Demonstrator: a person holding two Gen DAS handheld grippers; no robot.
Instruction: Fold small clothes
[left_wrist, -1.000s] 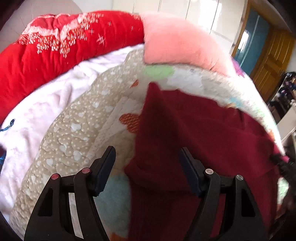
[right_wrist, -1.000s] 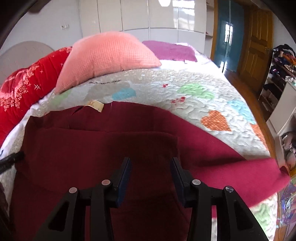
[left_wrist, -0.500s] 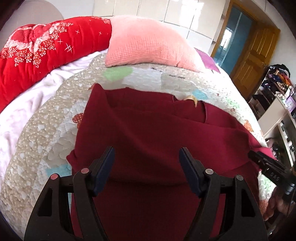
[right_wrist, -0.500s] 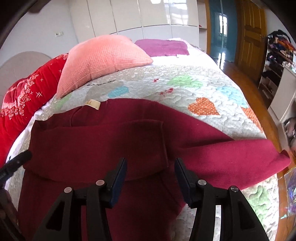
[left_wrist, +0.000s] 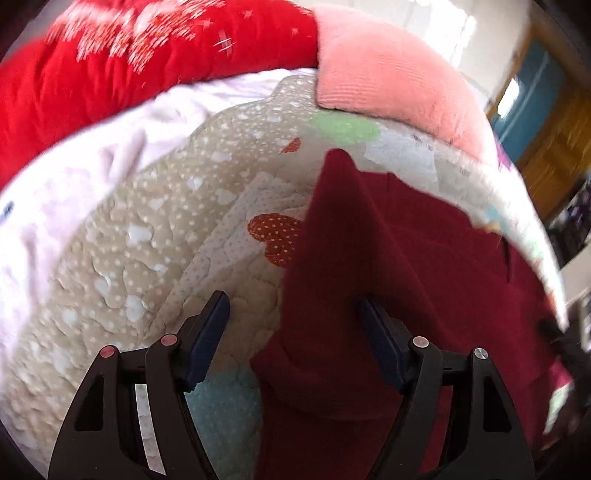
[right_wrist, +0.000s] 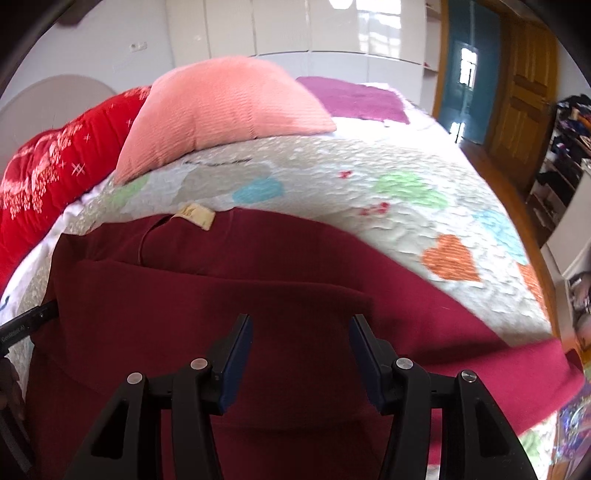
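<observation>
Daylight fills both views, bright and even; glare glints off the glossy white cupboard doors (right_wrist: 332, 33) and the blue doorway (right_wrist: 465, 70) glows; the left wrist view is smeared by motion blur, worst on the red quilt (left_wrist: 110, 55); fisheye bending bows the bed and darkens every corner.

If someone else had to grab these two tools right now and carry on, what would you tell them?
Left gripper: open, holding nothing, at the left edge of the dark red top.
Right gripper: open, holding nothing, above the middle of the top.
The top lies spread on the heart-patterned quilt, its neck label toward the pink pillow.
Done: one flap of cloth appears folded across the body.
Left: the sleeve on the right is not yet folded in; after that, probably fold the body.
</observation>
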